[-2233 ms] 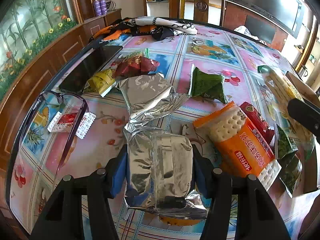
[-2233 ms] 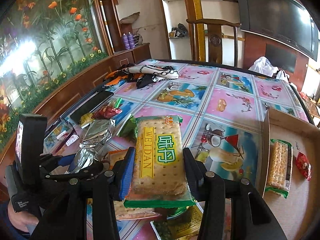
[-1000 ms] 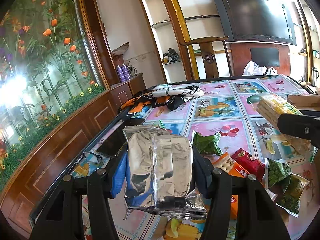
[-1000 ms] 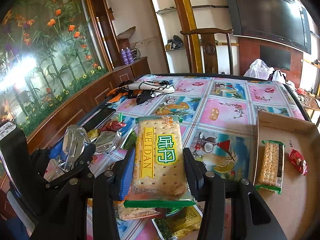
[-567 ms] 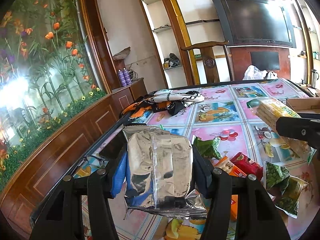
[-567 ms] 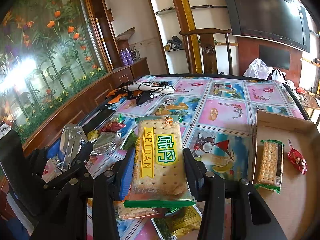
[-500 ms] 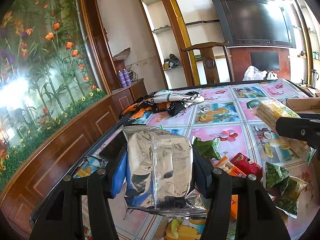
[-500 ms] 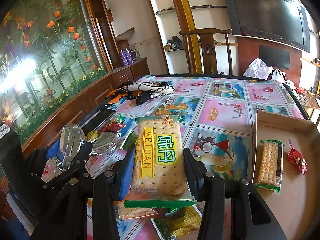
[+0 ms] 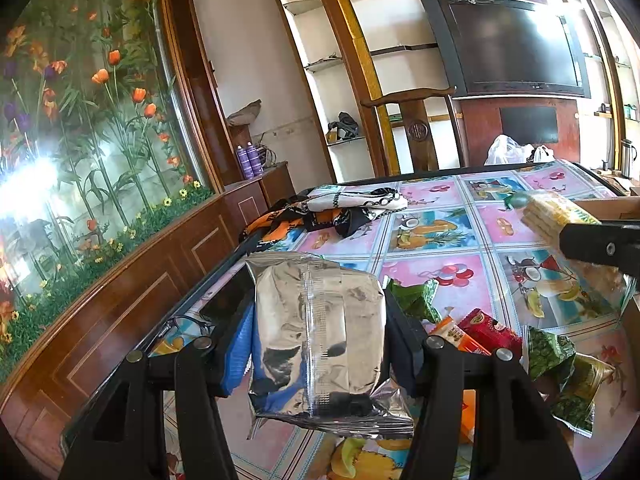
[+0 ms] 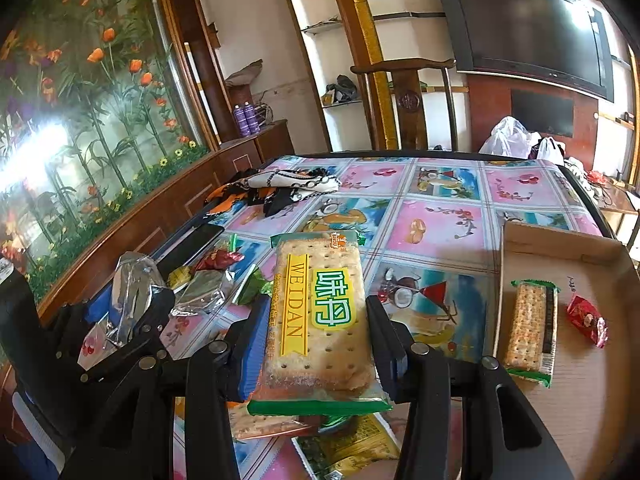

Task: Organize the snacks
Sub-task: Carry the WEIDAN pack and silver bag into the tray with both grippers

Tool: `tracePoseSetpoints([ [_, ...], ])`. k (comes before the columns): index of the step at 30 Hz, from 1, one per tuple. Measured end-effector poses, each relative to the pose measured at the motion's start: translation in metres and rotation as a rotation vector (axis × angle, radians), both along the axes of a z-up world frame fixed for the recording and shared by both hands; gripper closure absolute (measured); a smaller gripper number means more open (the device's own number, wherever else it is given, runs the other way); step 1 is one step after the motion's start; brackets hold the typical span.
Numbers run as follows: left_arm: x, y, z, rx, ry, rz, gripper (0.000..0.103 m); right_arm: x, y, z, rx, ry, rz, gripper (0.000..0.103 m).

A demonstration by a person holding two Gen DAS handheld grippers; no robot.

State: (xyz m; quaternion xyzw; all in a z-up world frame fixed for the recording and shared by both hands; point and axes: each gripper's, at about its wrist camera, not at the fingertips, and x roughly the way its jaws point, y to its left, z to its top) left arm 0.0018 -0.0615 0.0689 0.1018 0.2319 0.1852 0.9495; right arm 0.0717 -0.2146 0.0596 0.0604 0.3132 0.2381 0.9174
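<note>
Above table (image 10: pixel 436 220) — silver packet (image 9: pixel 318 332), cracker packet (image 10: pixel 320 320), gripped

Cardboard box (image 10: pixel 560 240) (its right side) runs off-frame.

**Inspector:** State of the right gripper (image 10: pixel 316 320)?

**Assistant:** Clamped on a cracker pack (image 10: pixel 318 316) marked WEIDAN, held clear of the table (image 10: pixel 440 216).

**Inspector:** The cardboard tray (image 10: pixel 560 240)?

**Assistant:** At right, holding a green-edged cracker packet (image 10: pixel 530 330) and a red sweet (image 10: pixel 586 320), apart from each other.

**Inspector:** Left side?

**Assistant:** The left gripper (image 10: pixel 136 312) grips a silver foil pack (image 10: pixel 132 292). More wrapped snacks (image 10: pixel 208 284) lie on the cloth behind it.
</note>
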Motion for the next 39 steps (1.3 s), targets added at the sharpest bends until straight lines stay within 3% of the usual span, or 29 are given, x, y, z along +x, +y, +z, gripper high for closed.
tracePoseSetpoints([
  [13,0.001,-0.008,0.006,-0.003,-0.001,-0.020,0.045,0.015,-0.070,0.008,0.106,0.009,-0.162,0.053],
  [22,0.011,-0.056,0.032,-0.078,0.026,-0.183,0.045,0.023,-0.164,0.005,0.237,0.040,-0.374,0.053],
  [31,0.031,-0.144,0.037,-0.238,0.176,-0.426,0.046,0.023,-0.218,-0.002,0.281,0.096,-0.507,0.053],
  [39,0.051,-0.211,-0.008,-0.392,0.408,-0.616,0.046,0.036,-0.237,-0.031,0.246,0.224,-0.542,0.053],
])
